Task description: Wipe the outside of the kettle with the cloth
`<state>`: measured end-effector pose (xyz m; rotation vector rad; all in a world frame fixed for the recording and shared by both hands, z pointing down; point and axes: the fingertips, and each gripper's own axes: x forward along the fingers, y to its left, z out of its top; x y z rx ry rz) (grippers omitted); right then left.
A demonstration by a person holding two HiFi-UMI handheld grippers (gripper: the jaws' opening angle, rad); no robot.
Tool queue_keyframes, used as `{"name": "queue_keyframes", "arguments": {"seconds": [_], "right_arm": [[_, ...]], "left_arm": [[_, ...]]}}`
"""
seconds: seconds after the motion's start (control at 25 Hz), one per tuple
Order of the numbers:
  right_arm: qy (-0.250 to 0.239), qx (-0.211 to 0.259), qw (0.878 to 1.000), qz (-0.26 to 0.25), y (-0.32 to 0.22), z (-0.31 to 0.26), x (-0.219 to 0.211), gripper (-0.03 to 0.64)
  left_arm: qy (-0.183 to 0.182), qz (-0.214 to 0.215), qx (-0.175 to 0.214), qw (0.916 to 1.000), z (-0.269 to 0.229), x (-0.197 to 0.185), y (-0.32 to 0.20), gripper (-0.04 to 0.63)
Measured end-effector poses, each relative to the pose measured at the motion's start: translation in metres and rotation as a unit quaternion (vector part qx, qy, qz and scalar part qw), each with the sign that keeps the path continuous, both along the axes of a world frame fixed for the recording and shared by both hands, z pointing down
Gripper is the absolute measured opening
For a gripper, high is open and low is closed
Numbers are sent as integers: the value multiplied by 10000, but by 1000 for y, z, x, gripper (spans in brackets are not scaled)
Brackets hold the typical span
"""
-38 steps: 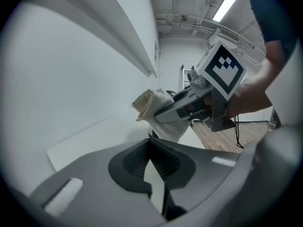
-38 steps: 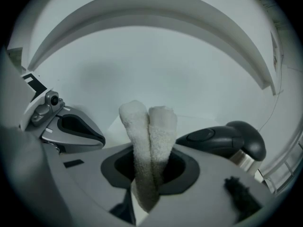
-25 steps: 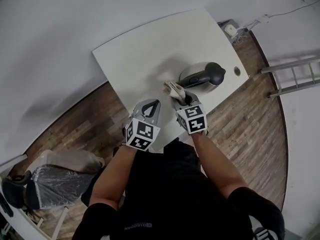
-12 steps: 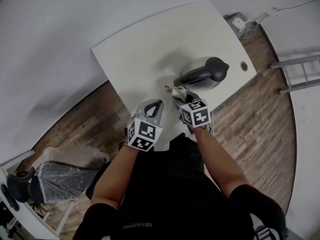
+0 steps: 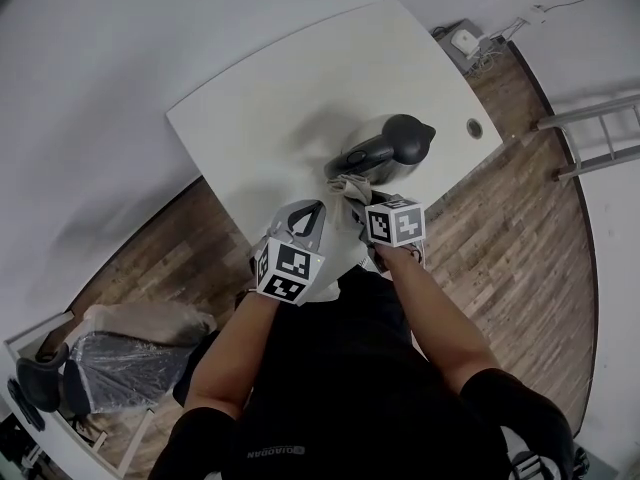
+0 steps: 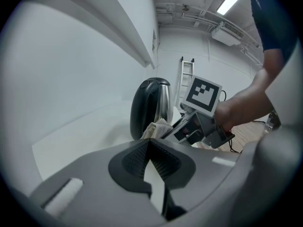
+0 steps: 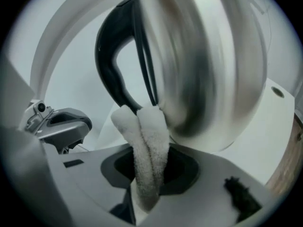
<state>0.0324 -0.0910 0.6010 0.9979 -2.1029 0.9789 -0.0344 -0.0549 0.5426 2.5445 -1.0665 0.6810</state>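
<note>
A steel kettle with a black handle and lid stands near the front of the white table. My right gripper is shut on a folded pale cloth, whose end presses against the kettle's near side. In the right gripper view the cloth sticks up between the jaws, touching the steel body beside the black handle. My left gripper hovers just left of the right one, shut on nothing. From the left gripper view I see the kettle ahead, with the cloth at its base.
A cable hole sits in the table right of the kettle, close to the edge. Beyond the table on the wood floor are a ladder and a power strip. A plastic-wrapped chair stands at lower left.
My right gripper has turned and pushed the cloth forward onto the kettle's near side. The left gripper has hardly moved. The head view has shifted a little.
</note>
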Motion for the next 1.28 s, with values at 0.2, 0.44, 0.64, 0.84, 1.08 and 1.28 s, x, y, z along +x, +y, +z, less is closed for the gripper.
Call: {"name": "queue_keyframes", "arguments": {"seconds": [0.2, 0.44, 0.64, 0.84, 1.08, 1.28], "right_arm": [[14, 317, 9995, -54, -8, -27, -2, 97], [-259, 777, 9962, 296, -17, -79, 0, 97], [-395, 1025, 9933, 345, -16, -107, 11, 97], [-668, 1142, 9911, -121, -10, -126, 20, 97], [-1450, 1301, 9777, -785, -17, -160, 55, 97], [-2089, 1583, 9575, -1203, -24, -193, 92, 97]], "left_arm": [[49, 107, 109, 9999, -13, 10, 4, 8], [116, 194, 314, 9993, -32, 4, 8, 8], [155, 77, 436, 9989, -46, 6, 10, 8], [196, -496, 451, 9976, -53, 12, 9, 8], [561, -1535, 434, 9856, -81, 43, 3, 8], [798, -2656, 528, 9593, -101, 52, 17, 8]]}}
